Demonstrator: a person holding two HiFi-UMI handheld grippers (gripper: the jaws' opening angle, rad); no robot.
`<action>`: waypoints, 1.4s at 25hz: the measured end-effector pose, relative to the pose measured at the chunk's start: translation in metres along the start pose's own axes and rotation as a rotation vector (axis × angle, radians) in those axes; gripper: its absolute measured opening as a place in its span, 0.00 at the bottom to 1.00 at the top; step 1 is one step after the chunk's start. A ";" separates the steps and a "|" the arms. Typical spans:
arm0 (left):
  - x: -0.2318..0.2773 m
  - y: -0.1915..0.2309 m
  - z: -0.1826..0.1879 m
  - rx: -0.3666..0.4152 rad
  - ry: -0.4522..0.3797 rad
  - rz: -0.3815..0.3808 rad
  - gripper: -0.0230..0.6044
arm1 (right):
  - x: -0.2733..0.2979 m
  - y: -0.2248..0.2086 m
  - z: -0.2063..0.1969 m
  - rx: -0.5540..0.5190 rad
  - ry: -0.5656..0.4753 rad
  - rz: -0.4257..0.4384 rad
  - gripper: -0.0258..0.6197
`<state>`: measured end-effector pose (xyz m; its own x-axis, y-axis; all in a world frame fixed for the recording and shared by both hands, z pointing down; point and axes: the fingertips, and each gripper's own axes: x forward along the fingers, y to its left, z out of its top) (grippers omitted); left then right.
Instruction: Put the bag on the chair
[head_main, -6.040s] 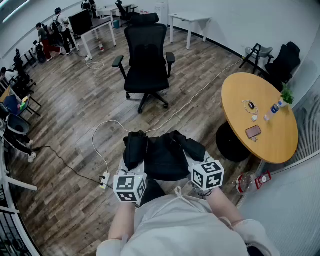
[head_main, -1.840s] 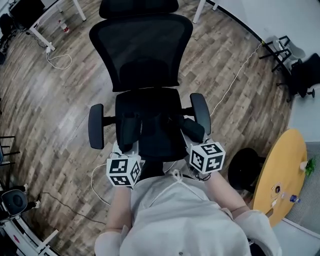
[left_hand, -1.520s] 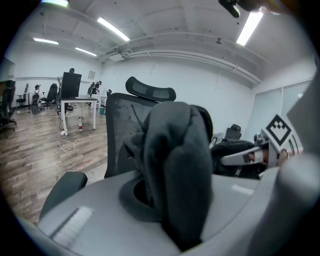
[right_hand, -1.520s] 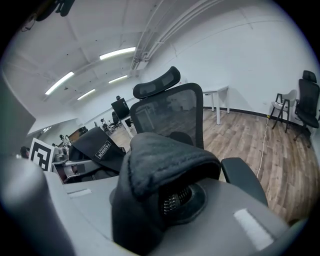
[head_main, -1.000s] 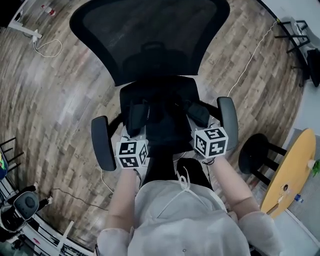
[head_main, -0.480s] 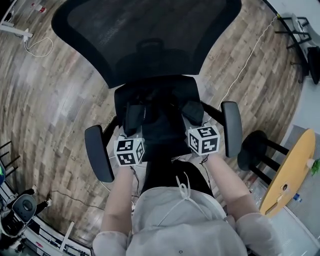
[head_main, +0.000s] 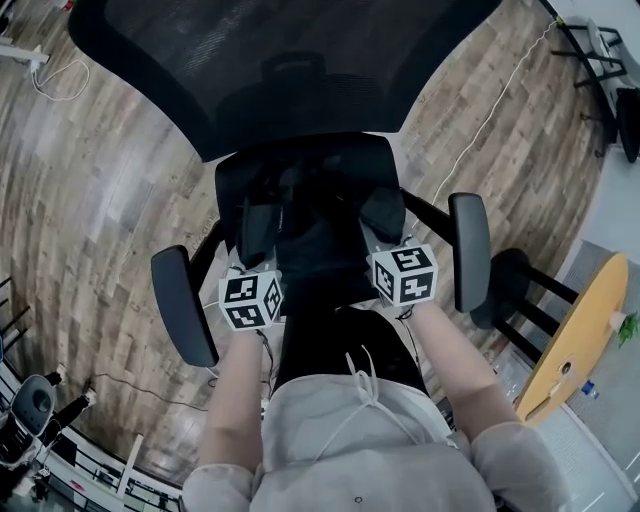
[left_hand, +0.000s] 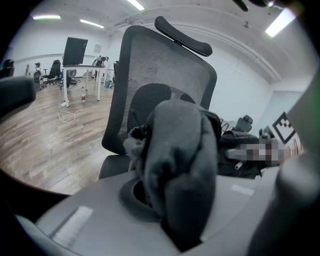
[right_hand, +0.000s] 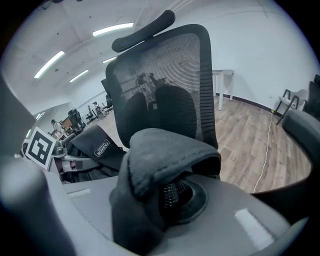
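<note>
A black bag (head_main: 315, 250) hangs over the seat (head_main: 300, 160) of a black mesh office chair (head_main: 280, 70), between its two armrests. My left gripper (head_main: 258, 232) is shut on the bag's left padded shoulder strap (left_hand: 182, 160). My right gripper (head_main: 384, 214) is shut on the right padded strap (right_hand: 155, 160). In both gripper views the strap is bunched up between the jaws. The chair's mesh backrest (left_hand: 160, 75) (right_hand: 165, 75) stands close ahead. The bag's body (right_hand: 97, 145) shows between the grippers. Whether it rests on the seat is hidden.
The left armrest (head_main: 183, 305) and right armrest (head_main: 470, 250) flank my grippers. A round wooden table (head_main: 575, 345) stands at the right, with a dark stool (head_main: 510, 290) beside it. A white cable (head_main: 490, 110) runs across the wood floor. Desks and people (left_hand: 75, 65) are far off.
I have come from across the room up to the chair. Over the last second both grippers carried the bag forward and lower over the seat, still holding its straps.
</note>
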<state>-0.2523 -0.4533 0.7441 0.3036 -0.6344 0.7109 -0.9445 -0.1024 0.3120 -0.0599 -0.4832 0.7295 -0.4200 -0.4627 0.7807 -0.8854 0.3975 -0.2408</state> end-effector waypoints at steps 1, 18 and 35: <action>0.001 0.000 -0.003 0.003 -0.001 0.003 0.08 | 0.001 0.000 -0.003 -0.001 0.001 -0.005 0.10; 0.033 0.021 -0.071 0.103 0.088 0.107 0.09 | 0.040 -0.010 -0.055 0.007 0.072 -0.037 0.13; 0.046 0.026 -0.094 0.067 0.061 0.099 0.15 | 0.060 -0.015 -0.103 -0.037 0.097 -0.006 0.17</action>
<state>-0.2512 -0.4127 0.8441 0.2132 -0.5968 0.7736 -0.9760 -0.0935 0.1969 -0.0509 -0.4352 0.8390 -0.3916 -0.3873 0.8346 -0.8793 0.4247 -0.2154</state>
